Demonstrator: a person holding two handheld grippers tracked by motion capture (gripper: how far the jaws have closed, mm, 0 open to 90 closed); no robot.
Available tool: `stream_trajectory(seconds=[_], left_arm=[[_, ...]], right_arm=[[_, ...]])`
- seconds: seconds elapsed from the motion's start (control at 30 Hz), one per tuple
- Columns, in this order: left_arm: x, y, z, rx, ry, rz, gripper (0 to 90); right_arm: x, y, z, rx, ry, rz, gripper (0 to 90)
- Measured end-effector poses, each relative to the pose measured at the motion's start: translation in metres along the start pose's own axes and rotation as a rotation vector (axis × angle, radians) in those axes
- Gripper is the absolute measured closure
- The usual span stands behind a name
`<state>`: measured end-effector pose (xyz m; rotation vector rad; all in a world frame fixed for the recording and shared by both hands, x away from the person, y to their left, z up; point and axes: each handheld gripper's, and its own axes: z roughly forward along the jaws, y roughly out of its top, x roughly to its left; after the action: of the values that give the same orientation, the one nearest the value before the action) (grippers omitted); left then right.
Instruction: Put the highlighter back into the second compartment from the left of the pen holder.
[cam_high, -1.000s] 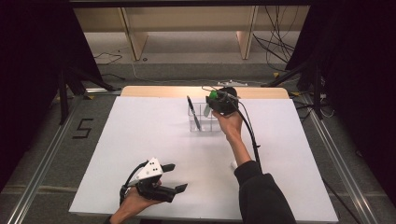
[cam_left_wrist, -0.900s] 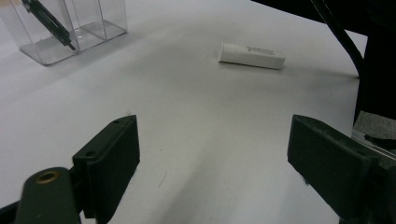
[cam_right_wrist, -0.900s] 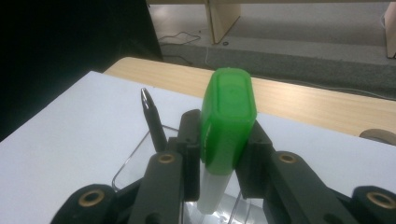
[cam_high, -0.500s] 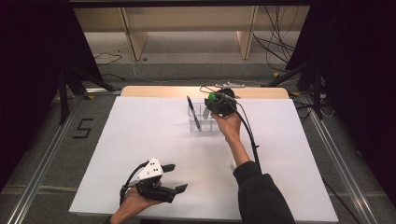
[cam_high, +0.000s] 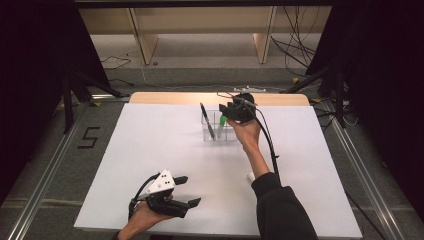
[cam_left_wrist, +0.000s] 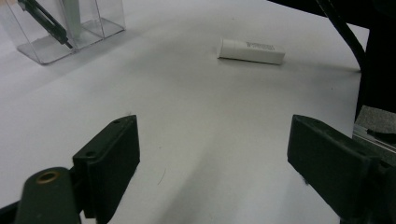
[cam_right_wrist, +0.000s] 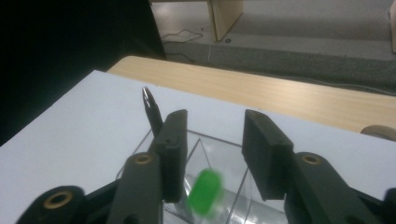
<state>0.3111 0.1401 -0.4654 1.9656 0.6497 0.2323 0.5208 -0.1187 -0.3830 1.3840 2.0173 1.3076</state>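
We are working the right gripper (cam_high: 231, 112) directly above the clear acrylic organizer (cam_high: 218, 131), its jaws standing apart with nothing between them; in the right gripper view the green-capped marker (cam_right_wrist: 203, 192) is showing blurred below the jaws, inside the organizer, so we are judging it as dropping or just released into a compartment. To finish this step well, we are advising that the jaws be kept wide and lifted straight up from the organizer, so that neither pad is catching the thin walls or tipping the black pen (cam_high: 207, 120) leaning out of the organizer's left compartment. Which divider cell the marker is landing in we cannot tell; from the high view it is sitting right of the pen, against the gripper side. The left gripper (cam_high: 182, 192) is resting low on the white table (cam_high: 150, 150), well away from the organizer toward the person, jaws spread wide and holding nothing. A white capped tube (cam_left_wrist: 251, 50), possibly an eraser or glue stick, is lying flat on the table between the organizer and the person.
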Motion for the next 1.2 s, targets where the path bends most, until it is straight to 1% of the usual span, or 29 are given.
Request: stream_trajectory(seconds=[0.07,0.2,0.3,0.4,0.47,0.53,0.57,0.63,0.67,0.8,0.87,0.93,1.0,1.13,1.2], left_arm=[[0.0,0.0,0.0,0.006,0.0,-0.001,16.7],[-0.001,0.0,0.001,0.01,-0.003,0.007,16.7],[-0.001,0.0,0.002,0.011,-0.005,0.002,16.7],[-0.001,0.0,0.002,0.01,-0.004,0.004,16.7],[-0.001,0.0,0.002,0.004,-0.006,-0.008,16.7],[-0.001,0.0,0.001,0.003,-0.007,-0.012,16.7],[-0.001,0.0,0.001,0.002,-0.005,-0.01,16.7],[0.0,0.0,0.0,0.0,-0.006,-0.01,16.7],[0.0,0.0,0.001,-0.002,-0.007,-0.017,16.7],[0.0,0.0,0.0,-0.001,-0.008,-0.016,16.6],[0.0,0.0,0.001,-0.005,-0.008,-0.016,16.6],[0.0,0.0,0.001,-0.007,-0.006,-0.023,16.6],[0.0,0.0,0.001,0.0,-0.007,-0.016,16.7],[0.0,0.0,0.001,0.001,-0.006,-0.015,16.6],[0.0,0.0,0.001,0.001,-0.006,-0.016,16.6]], right_arm=[[0.0,0.002,-0.006,-0.01,-0.001,-0.005,57.2],[0.0,0.005,-0.017,-0.024,0.01,-0.016,54.8],[0.001,0.007,-0.024,-0.037,0.022,-0.02,51.7],[0.004,0.008,-0.03,-0.032,0.04,-0.033,48.6],[0.006,0.007,-0.033,-0.027,0.046,-0.048,46.7],[0.009,0.006,-0.037,-0.027,0.052,-0.06,45.5],[0.01,0.006,-0.039,-0.031,0.062,-0.061,44.9],[0.012,0.004,-0.043,-0.03,0.084,-0.059,43.7],[0.013,0.003,-0.045,-0.028,0.091,-0.062,43.0],[0.016,-0.004,-0.055,-0.023,0.105,-0.089,41.4],[0.016,-0.008,-0.061,-0.02,0.125,-0.106,41.1],[0.014,-0.013,-0.067,-0.019,0.132,-0.103,40.7],[0.012,-0.017,-0.071,-0.01,0.145,-0.095,40.5],[0.011,-0.026,-0.078,0.0,0.159,-0.09,39.9],[0.01,-0.029,-0.081,0.006,0.159,-0.09,39.2]])
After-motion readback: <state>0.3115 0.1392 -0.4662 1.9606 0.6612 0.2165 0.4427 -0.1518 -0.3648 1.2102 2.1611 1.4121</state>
